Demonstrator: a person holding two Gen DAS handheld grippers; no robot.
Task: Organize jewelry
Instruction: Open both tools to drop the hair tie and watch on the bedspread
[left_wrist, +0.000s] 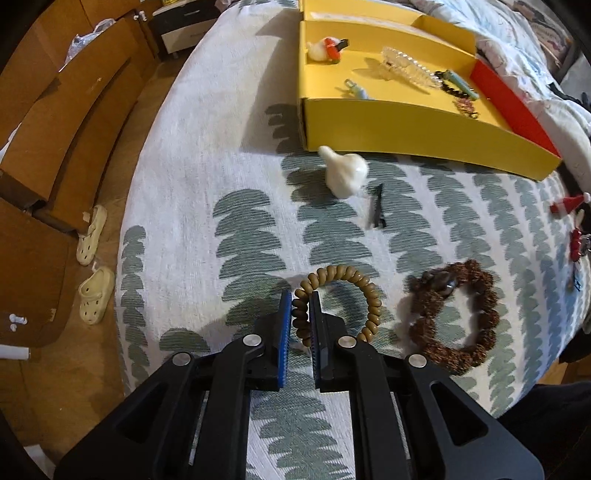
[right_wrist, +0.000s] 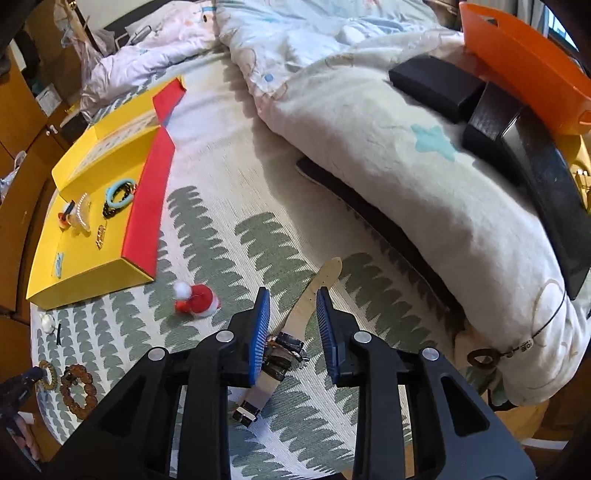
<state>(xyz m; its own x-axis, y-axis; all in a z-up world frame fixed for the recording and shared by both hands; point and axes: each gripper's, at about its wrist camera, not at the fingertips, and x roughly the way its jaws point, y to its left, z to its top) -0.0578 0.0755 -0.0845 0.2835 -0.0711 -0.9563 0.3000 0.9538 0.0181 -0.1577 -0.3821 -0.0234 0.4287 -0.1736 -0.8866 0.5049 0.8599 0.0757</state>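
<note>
Warm, even indoor light; soft shadows fall left of the box (left_wrist: 406, 122) and under the jaws. Fisheye bends the edges, with dark corners. The scrunchie (left_wrist: 454, 317) is slightly blurred.

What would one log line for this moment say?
left gripper: shut on coil hair tie | right gripper: open over watch | yellow box: partly filled

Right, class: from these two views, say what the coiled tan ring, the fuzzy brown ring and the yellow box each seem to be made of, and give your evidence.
Coiled tan ring: probably smooth plastic, matte; its spiral turns look like a phone-cord hair tie.
Fuzzy brown ring: looks like soft fibre or yarn, with a ragged, bristly outline; a glossy dark piece sits on it.
Yellow box: seemingly cardboard, matte, with thin flat walls and sharp folds.
</note>
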